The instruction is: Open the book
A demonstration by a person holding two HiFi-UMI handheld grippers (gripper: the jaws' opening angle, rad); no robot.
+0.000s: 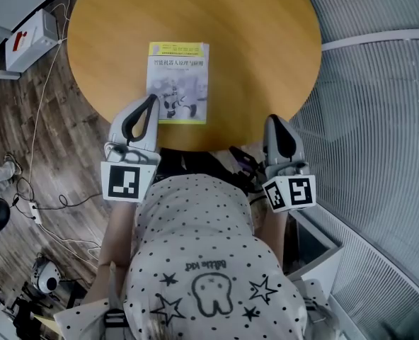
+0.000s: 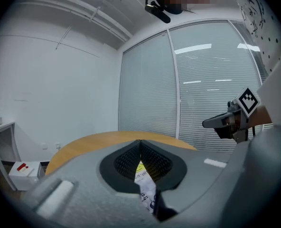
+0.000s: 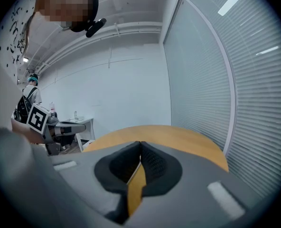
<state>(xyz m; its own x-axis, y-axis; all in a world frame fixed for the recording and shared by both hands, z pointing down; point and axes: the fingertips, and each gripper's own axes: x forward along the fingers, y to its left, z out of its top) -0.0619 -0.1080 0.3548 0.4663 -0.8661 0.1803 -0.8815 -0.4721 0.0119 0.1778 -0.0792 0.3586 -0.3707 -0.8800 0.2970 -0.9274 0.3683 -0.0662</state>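
Book closed, both tools shut & empty
Thin paperback book (image 1: 178, 82) lies flat, cover up, by the near rim of the round wood counter (image 1: 259, 41). Left tool (image 1: 152, 99) has tips together at the book's near-left corner, contact unclear. Right tool (image 1: 273, 120) also has tips together, apart from the book at the rim. Looks light, bendy, glossy, prob slides on the wood. Fore edge seems on the right: lift cover there, pin spine side w/ left
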